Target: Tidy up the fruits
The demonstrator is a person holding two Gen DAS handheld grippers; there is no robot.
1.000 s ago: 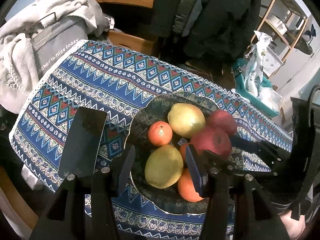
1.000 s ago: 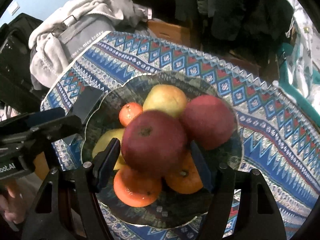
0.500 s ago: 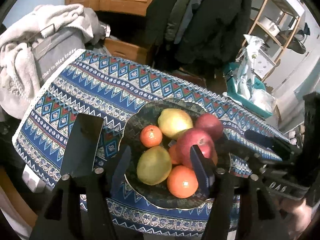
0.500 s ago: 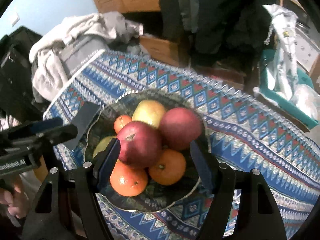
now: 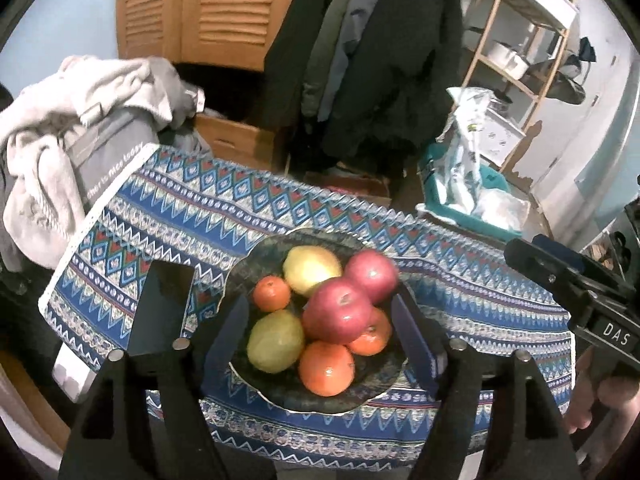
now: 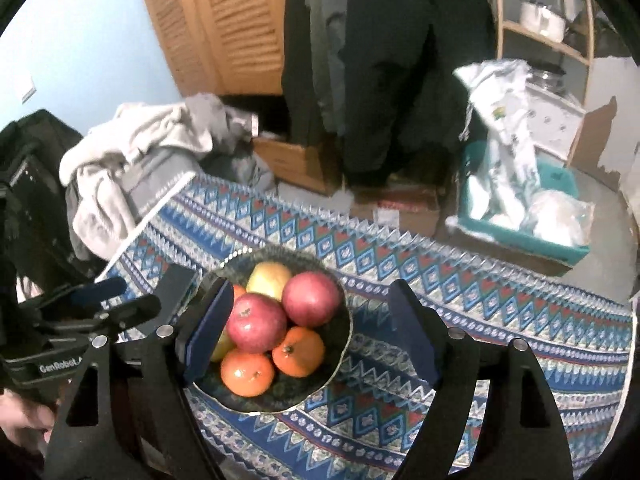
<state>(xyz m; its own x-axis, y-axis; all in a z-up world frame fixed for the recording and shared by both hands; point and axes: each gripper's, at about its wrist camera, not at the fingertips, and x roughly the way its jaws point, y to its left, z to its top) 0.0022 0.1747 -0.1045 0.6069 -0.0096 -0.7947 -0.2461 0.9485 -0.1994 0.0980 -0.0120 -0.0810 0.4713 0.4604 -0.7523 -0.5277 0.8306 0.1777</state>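
Observation:
A dark patterned plate (image 5: 256,268) (image 6: 340,356) sits on the blue patterned tablecloth (image 5: 200,204) (image 6: 500,308). It holds a pile of fruit: two red apples (image 5: 338,310) (image 6: 256,322), two yellow pears (image 5: 276,340) (image 6: 269,280) and several oranges (image 5: 326,368) (image 6: 247,374). My left gripper (image 5: 320,340) is open and empty, raised above the plate. My right gripper (image 6: 312,340) is open and empty, raised above the plate's right side. Each gripper shows at the edge of the other's view.
A dark flat rectangular object (image 5: 162,304) lies on the cloth left of the plate. A pile of grey clothes (image 5: 80,128) sits beyond the table's left end. Coats (image 5: 380,60) hang behind. A teal bin with bags (image 5: 472,192) stands back right.
The right gripper has let go of the red apple, which now rests on top of the pile. Both grippers have pulled back and up from the plate.

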